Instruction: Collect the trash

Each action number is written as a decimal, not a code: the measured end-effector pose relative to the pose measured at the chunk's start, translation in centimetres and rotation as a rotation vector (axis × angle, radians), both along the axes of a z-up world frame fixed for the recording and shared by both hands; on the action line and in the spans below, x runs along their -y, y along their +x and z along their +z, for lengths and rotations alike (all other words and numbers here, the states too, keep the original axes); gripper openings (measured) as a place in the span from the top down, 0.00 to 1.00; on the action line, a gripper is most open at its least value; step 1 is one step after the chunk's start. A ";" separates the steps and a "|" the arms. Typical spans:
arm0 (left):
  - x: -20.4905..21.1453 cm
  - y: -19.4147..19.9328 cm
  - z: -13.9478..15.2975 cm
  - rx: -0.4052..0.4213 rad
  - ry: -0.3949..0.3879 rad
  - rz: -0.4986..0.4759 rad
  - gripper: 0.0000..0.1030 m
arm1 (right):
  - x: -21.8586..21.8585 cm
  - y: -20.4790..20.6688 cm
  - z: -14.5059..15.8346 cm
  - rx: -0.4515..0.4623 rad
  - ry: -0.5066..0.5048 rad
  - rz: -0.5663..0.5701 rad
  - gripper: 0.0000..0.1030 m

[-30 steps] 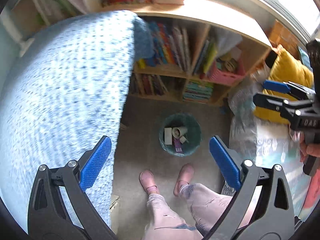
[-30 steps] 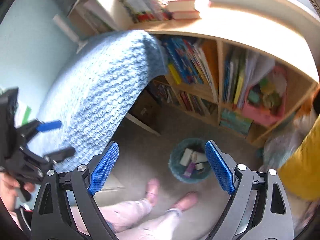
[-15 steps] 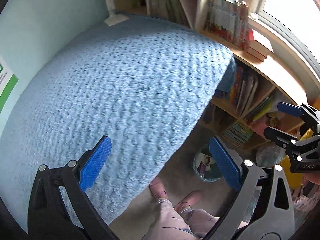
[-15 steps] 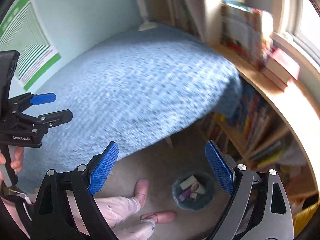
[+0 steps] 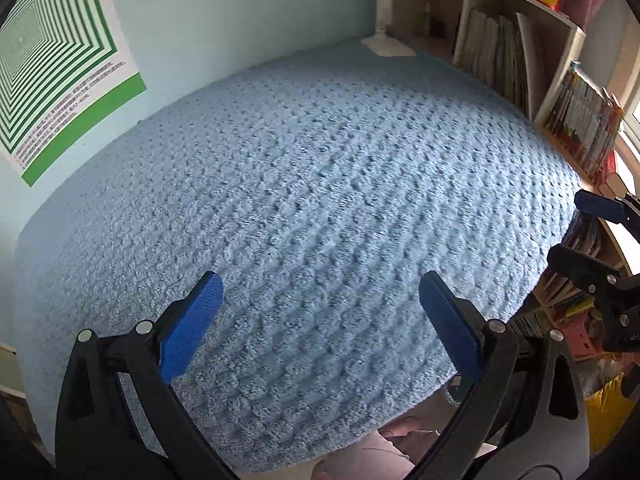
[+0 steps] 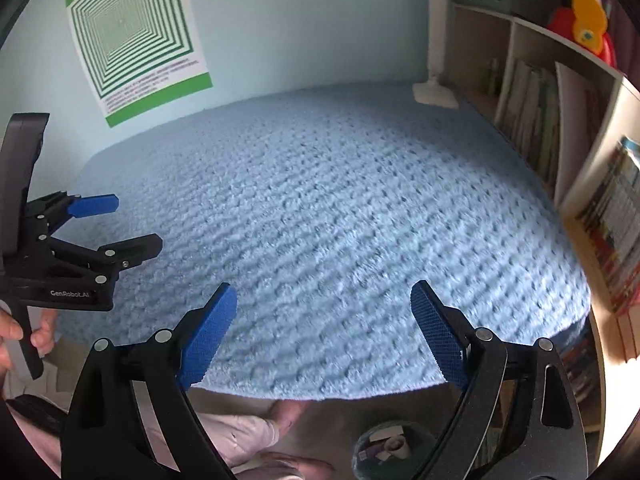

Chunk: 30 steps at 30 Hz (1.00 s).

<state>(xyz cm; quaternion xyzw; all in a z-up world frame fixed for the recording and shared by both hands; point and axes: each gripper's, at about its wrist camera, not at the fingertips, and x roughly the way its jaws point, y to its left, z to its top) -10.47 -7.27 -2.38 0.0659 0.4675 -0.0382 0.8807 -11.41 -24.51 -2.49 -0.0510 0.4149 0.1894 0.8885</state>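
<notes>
A teal trash bin with several pieces of trash in it stands on the floor at the bottom of the right wrist view; a sliver of its rim shows in the left wrist view. My left gripper is open and empty above a blue knitted blanket. My right gripper is open and empty above the same blanket. The left gripper also shows at the left of the right wrist view; the right gripper shows at the right edge of the left wrist view. No loose trash shows on the blanket.
A wooden bookshelf full of books runs along the right. A green striped poster hangs on the pale wall. A white lamp base stands at the blanket's far corner. My legs and feet are on the floor below.
Both grippers have swung up from the floor and bin to face the blanket-covered surface and the wall. The bin has dropped to the bottom edge. Both stay open.
</notes>
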 end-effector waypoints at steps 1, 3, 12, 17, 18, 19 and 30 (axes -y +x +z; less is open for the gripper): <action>-0.7 0.2 0.0 0.002 -0.001 0.019 0.07 | -0.9 0.5 0.0 0.000 -0.006 0.018 0.15; -2.1 0.5 -0.1 0.006 -0.005 0.055 0.07 | -2.6 1.9 -0.2 -0.004 -0.013 0.052 0.14; -8.7 1.4 -0.6 0.016 0.018 0.238 0.07 | -9.4 6.0 -0.5 -0.012 -0.023 0.178 0.14; -11.5 1.3 -0.9 0.011 -0.013 0.313 0.07 | -12.4 7.5 -0.5 -0.021 -0.024 0.239 0.14; -11.8 1.2 -1.0 0.011 -0.011 0.326 0.07 | -12.9 7.7 -0.6 -0.022 -0.027 0.247 0.14; -12.3 1.2 -1.1 0.011 -0.010 0.338 0.07 | -13.5 7.9 -0.6 -0.023 -0.030 0.257 0.14; -15.9 1.0 -1.3 0.026 -0.037 0.434 0.07 | -16.9 9.2 -0.5 -0.023 -0.040 0.322 0.14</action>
